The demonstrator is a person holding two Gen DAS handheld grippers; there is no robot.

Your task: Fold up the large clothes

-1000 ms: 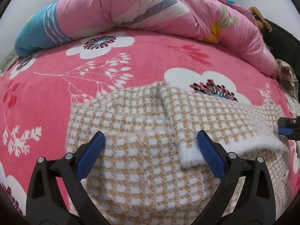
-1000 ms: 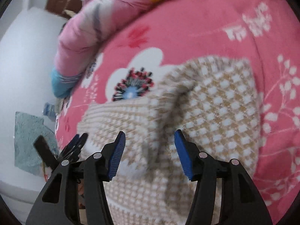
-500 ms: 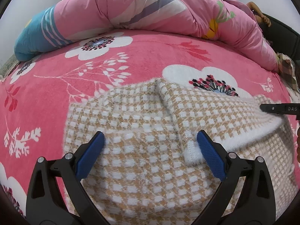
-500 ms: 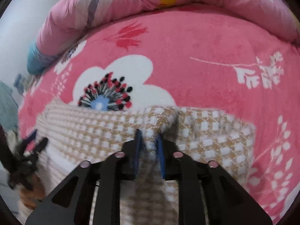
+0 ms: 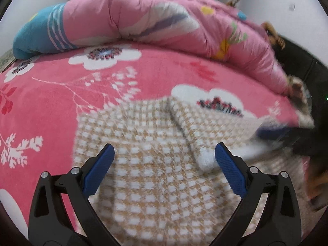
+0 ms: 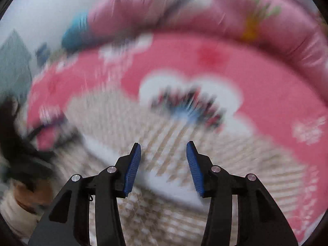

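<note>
A tan and white checked knit garment (image 5: 155,164) lies on the pink flowered bedspread (image 5: 61,94). One sleeve (image 5: 209,127) with a white cuff is folded across its body toward the centre. My left gripper (image 5: 163,153) is open and empty, low over the garment's body. My right gripper (image 6: 163,149) is open and empty above the folded sleeve; its view is heavily blurred. The garment (image 6: 184,184) fills the lower part of that view. The right gripper also shows as a dark blur in the left wrist view (image 5: 274,132) at the right edge.
A rolled pink quilt with a blue end (image 5: 143,20) lies along the far side of the bed. It shows blurred in the right wrist view (image 6: 205,16). A white wall stands behind. Dark furniture (image 5: 303,65) is at the far right.
My right gripper was shut on the sleeve half a second ago; it has let go, opened, and is moving fast. The sleeve lies folded over the body. My left gripper stayed open in place.
</note>
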